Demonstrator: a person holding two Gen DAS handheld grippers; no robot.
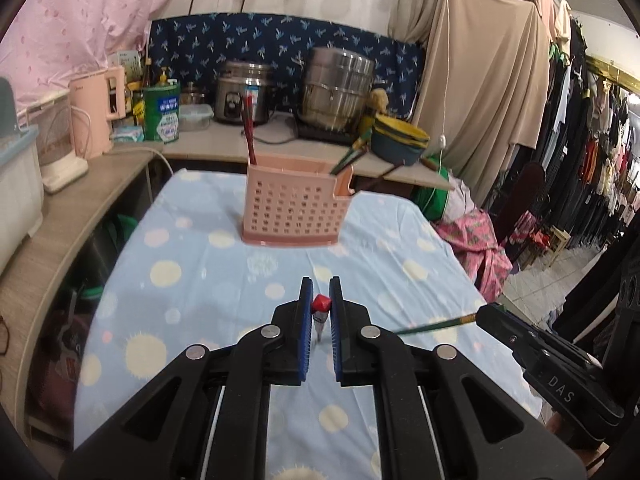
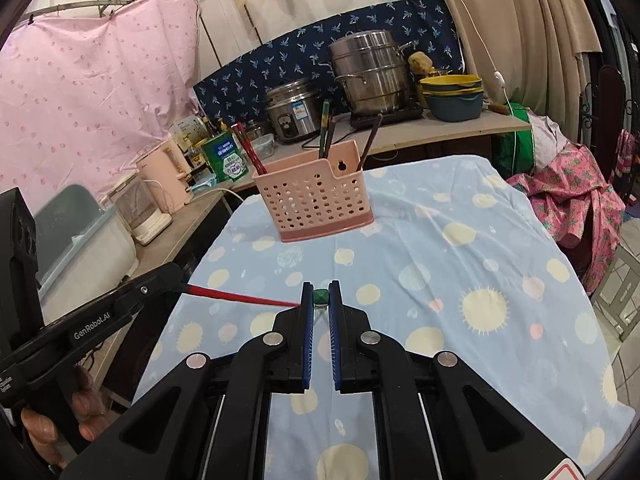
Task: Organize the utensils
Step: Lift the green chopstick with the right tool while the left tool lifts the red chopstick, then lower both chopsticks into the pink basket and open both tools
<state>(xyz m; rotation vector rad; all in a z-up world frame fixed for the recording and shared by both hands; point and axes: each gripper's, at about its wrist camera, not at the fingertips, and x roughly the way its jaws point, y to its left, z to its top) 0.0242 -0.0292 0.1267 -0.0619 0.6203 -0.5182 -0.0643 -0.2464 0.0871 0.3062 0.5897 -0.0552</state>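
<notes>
Currently left claw (image 1: 321,308) clamps red chopstick (image 1: 321,303), right claw (image 2: 320,300) green chopstick (image 2: 320,296); short of pink perforated plastic basket (image 2: 316,200), tips may cross and snag.

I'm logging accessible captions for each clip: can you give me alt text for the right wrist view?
The right gripper is shut on a green chopstick seen end-on, above a blue dotted tablecloth. Ahead stands a pink perforated holder already containing chopsticks; at left, the left gripper holds a red chopstick.

Table (image 2: 460,280) under blue dotted cloth (image 1: 208,280); pink utensil basket (image 2: 316,204) stands upright on cloth
</notes>
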